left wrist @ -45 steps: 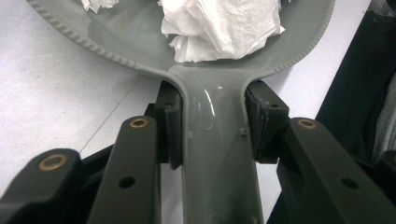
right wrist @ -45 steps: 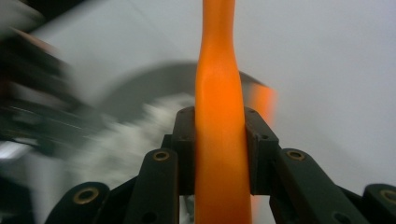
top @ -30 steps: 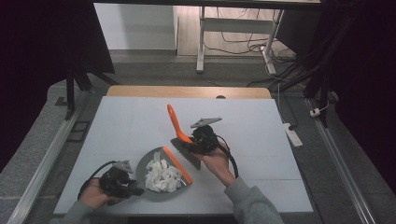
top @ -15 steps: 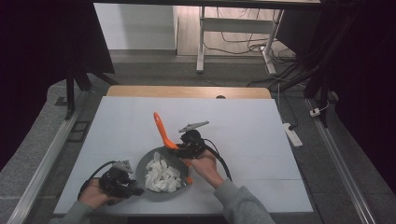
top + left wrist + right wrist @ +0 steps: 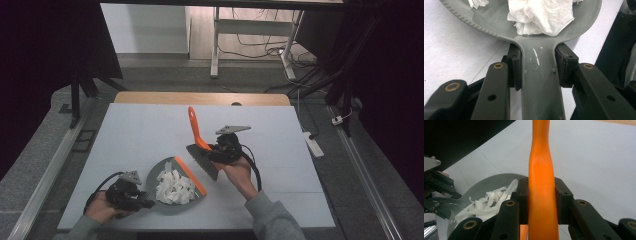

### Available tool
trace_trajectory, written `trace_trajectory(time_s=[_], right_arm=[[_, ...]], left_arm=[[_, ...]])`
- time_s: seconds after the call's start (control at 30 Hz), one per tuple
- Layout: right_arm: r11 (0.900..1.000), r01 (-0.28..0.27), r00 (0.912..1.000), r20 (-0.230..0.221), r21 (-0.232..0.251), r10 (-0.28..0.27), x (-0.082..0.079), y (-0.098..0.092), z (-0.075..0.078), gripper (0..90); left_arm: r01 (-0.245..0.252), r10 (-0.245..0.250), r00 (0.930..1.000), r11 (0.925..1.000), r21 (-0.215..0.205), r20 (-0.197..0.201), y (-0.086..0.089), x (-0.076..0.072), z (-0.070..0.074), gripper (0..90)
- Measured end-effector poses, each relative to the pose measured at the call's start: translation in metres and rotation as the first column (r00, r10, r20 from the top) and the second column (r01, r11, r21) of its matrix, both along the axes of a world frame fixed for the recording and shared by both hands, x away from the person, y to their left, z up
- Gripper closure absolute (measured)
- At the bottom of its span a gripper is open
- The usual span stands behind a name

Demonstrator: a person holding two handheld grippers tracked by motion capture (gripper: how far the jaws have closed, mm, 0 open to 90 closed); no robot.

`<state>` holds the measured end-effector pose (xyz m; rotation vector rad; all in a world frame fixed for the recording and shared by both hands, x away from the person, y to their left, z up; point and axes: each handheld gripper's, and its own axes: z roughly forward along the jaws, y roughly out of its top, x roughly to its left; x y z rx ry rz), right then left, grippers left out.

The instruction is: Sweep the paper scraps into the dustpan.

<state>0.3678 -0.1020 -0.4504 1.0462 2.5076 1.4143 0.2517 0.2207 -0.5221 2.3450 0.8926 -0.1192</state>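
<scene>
White tabletop (image 5: 140,130) with a strip of bare wood along its far edge, sitting in a dim room with grey floor, dark curtains either side, a metal desk frame (image 5: 216,45) and a tangle of cables (image 5: 310,70) at the back.

Near the front edge lies a grey dustpan (image 5: 167,200) with an orange lip, and it's loaded with a pile of torn white paper scraps (image 5: 172,186). The left gripper view shows the scraps heaped right up to where the pan narrows into its handle.

The left gripper (image 5: 131,195) sits low at the pan's left side, jaws clamped on the grey handle, pads pressing both sides of it. The right gripper (image 5: 220,150) is raised just right of the pan and grips an orange-handled brush (image 5: 197,135), jaws closed snug around the handle. Handle tilts up and away toward the far side, the dark bristle head (image 5: 202,161) hangs down just beside the pan's orange lip.
</scene>
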Motion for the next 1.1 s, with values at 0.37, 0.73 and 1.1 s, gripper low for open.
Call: trace_trajectory(time_s=[0.37, 0.73, 1.1], right_arm=[[1.000, 0.015, 0.9994, 0.029, 0.016, -0.016, -0.004, -0.014, 0.003, 70.3], [0.999, 0.035, 0.9987, 0.035, 0.032, -0.036, -0.006, -0.031, 0.005, 70.3], [0.998, 0.047, 0.9964, 0.069, 0.037, -0.049, -0.012, -0.058, 0.010, 70.4]], left_arm=[[-0.037, 0.037, 0.9989, 0.9989, -0.028, 0.029, 0.003, -0.001, 0.004, 61.9], [-0.087, 0.090, 0.9935, 0.9951, -0.047, 0.070, 0.004, -0.002, 0.012, 61.9], [-0.155, 0.167, 0.9776, 0.9826, -0.103, 0.128, 0.007, -0.004, 0.023, 61.9]])
